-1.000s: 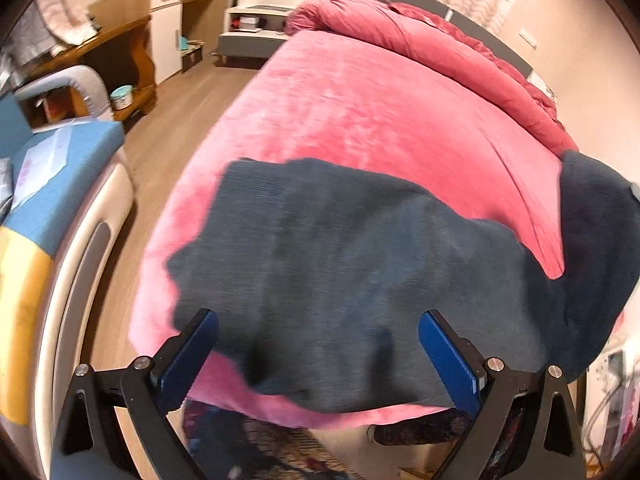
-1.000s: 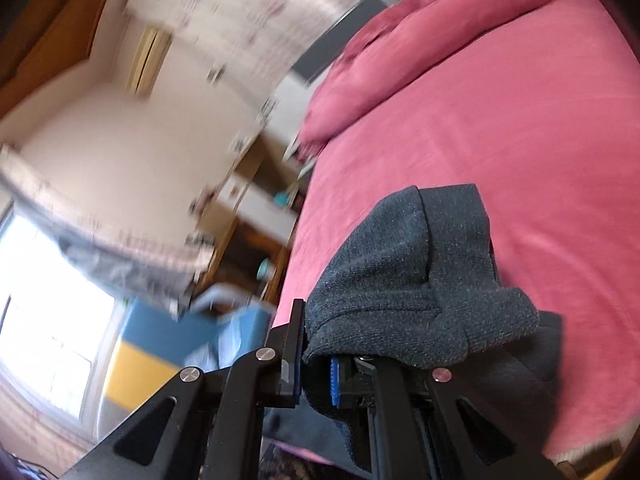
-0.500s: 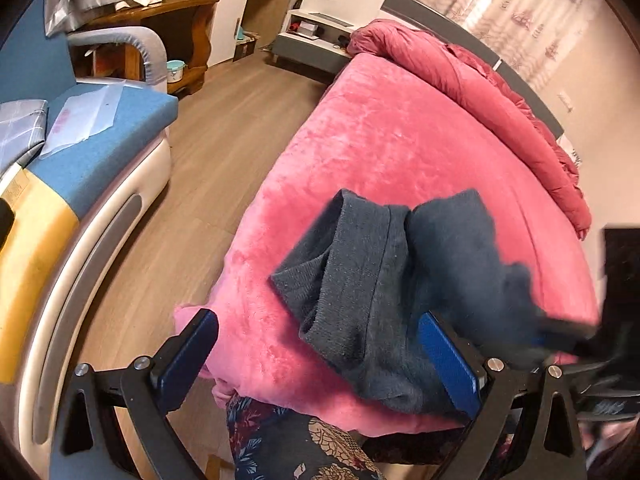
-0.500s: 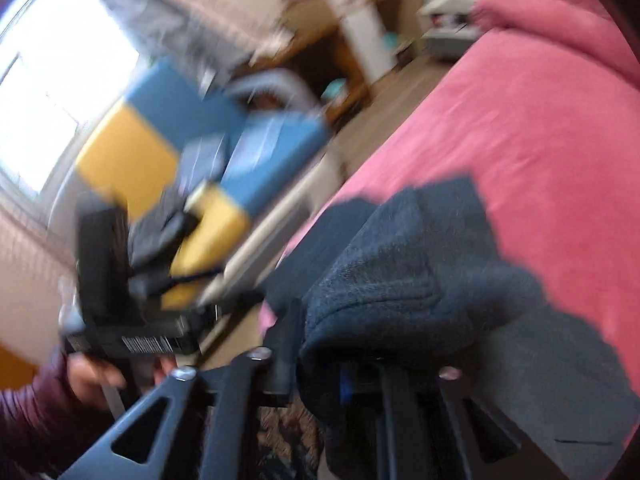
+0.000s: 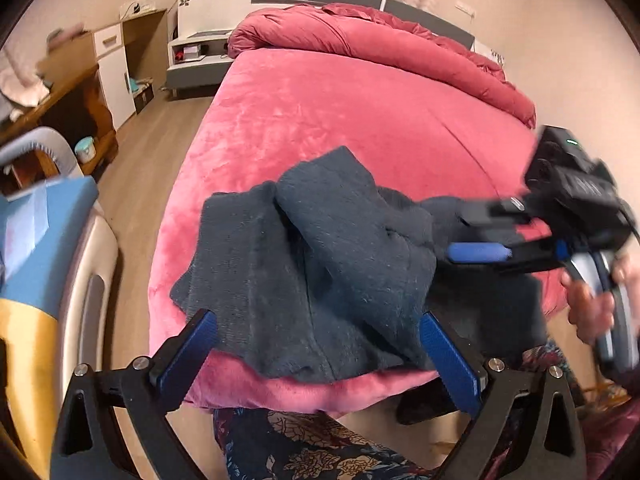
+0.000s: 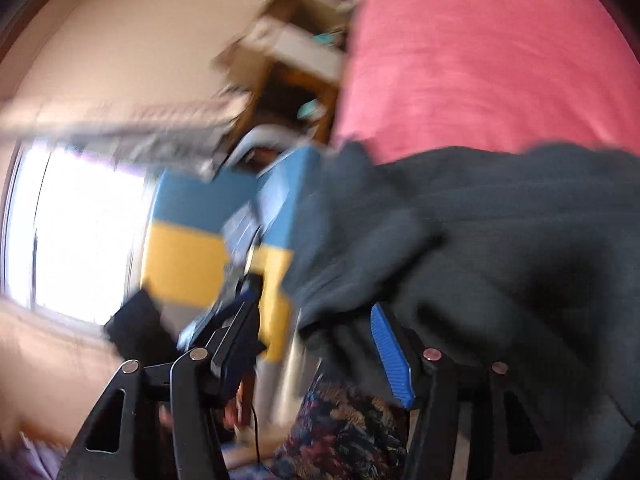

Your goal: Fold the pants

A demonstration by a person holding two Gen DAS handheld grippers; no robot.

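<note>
Dark grey knit pants (image 5: 320, 264) lie bunched in loose folds near the front edge of the pink bed (image 5: 360, 112). My left gripper (image 5: 320, 356) is open and empty, hovering just in front of the pants. My right gripper (image 5: 460, 252) comes in from the right in the left wrist view, its jaws apart beside the pants' right side. In the blurred right wrist view the right gripper (image 6: 316, 344) is open, with the pants (image 6: 500, 248) heaped just past its right finger.
A blue and yellow sofa (image 5: 36, 264) stands left of the bed across a strip of wood floor (image 5: 148, 168). A rolled pink duvet (image 5: 380, 40) lies at the headboard. A wooden desk (image 5: 68, 92) and a white nightstand (image 5: 196, 56) stand at the far left.
My right gripper has let go of the pants end it carried over and has opened. The pants now lie folded over on themselves. My left gripper stayed open.
</note>
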